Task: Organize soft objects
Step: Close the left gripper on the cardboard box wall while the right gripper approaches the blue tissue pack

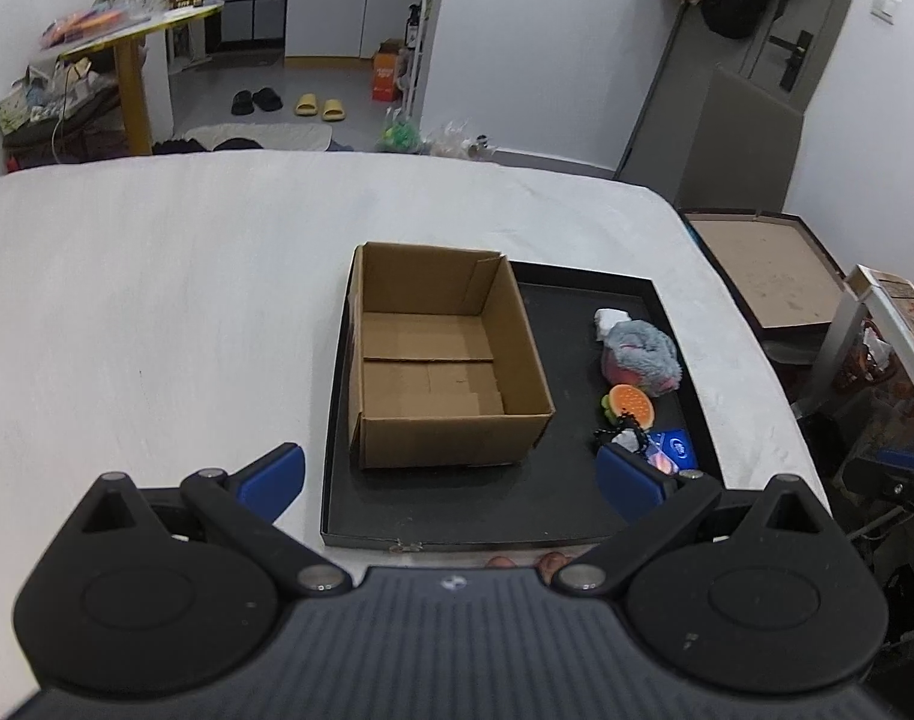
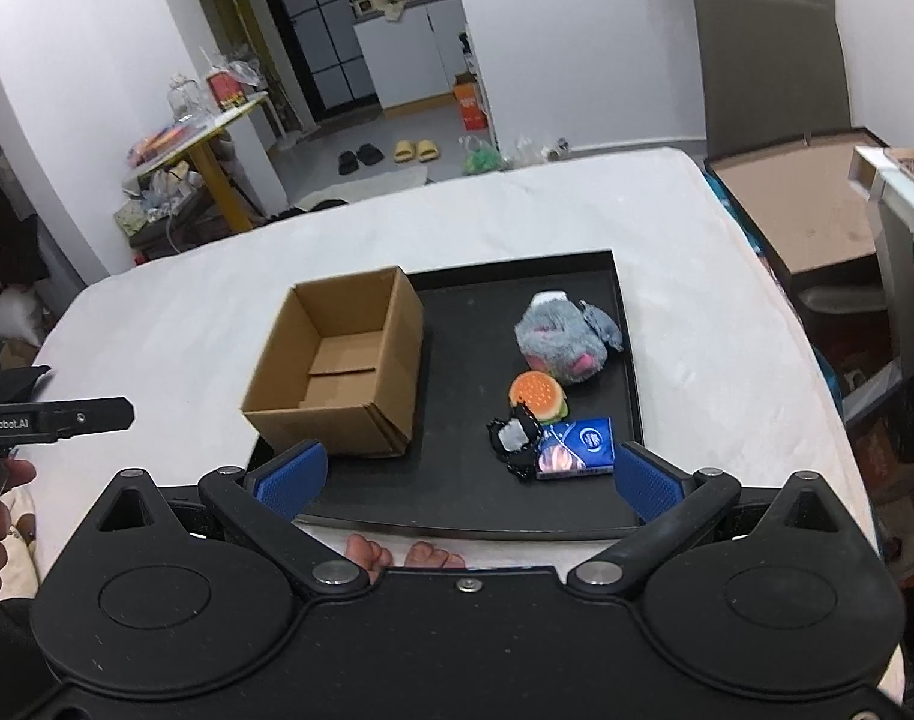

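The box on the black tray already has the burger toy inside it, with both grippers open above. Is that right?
Not quite. The box is empty; the burger toy lies on the tray beside it, as the right wrist view shows. Both grippers, left and right, are indeed open.

**What the views hide**

In the left wrist view, the left gripper's right pad (image 1: 631,489) covers part of the blue tissue packet (image 1: 673,447). The black object (image 2: 514,441) beside the burger toy (image 2: 539,397) is too tangled to identify. The packet's print is too small to read. The person's toes (image 2: 396,552) are half hidden behind the gripper body.
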`<action>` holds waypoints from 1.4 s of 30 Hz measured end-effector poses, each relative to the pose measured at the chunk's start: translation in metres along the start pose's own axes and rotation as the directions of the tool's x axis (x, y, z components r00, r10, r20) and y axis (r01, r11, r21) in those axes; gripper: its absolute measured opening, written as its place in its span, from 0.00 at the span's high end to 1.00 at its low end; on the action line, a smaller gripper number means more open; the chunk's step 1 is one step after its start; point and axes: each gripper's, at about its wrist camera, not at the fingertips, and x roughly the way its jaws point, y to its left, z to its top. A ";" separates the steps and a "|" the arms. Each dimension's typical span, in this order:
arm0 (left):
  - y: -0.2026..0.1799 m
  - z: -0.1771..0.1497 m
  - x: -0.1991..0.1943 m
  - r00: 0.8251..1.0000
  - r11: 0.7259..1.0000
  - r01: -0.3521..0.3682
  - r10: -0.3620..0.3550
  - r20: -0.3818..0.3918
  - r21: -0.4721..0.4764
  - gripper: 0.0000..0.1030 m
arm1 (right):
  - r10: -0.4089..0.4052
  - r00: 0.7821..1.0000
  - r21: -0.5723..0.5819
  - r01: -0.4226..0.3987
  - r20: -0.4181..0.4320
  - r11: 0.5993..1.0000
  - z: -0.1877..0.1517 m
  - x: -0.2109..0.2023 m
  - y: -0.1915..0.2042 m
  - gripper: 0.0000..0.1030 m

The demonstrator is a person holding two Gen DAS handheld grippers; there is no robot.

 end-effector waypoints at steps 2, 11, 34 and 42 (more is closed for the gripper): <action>0.004 0.001 0.008 1.000 1.000 -0.004 0.004 -0.009 -0.011 0.01 | -0.004 1.000 0.006 0.004 -0.007 1.000 0.000 0.007 -0.003 0.00; 0.021 0.009 0.041 0.999 0.998 -0.021 0.019 -0.036 -0.053 0.01 | -0.017 1.000 0.039 0.018 -0.022 0.999 -0.001 0.036 -0.022 0.00; 0.042 0.030 0.125 0.994 0.996 -0.057 0.049 -0.099 -0.073 0.01 | -0.083 0.993 -0.003 0.083 -0.089 0.997 0.001 0.108 -0.041 0.00; 0.050 0.030 0.149 0.993 0.993 -0.070 0.061 -0.096 -0.095 0.05 | -0.071 0.989 -0.027 0.068 -0.134 0.997 -0.005 0.139 -0.040 0.08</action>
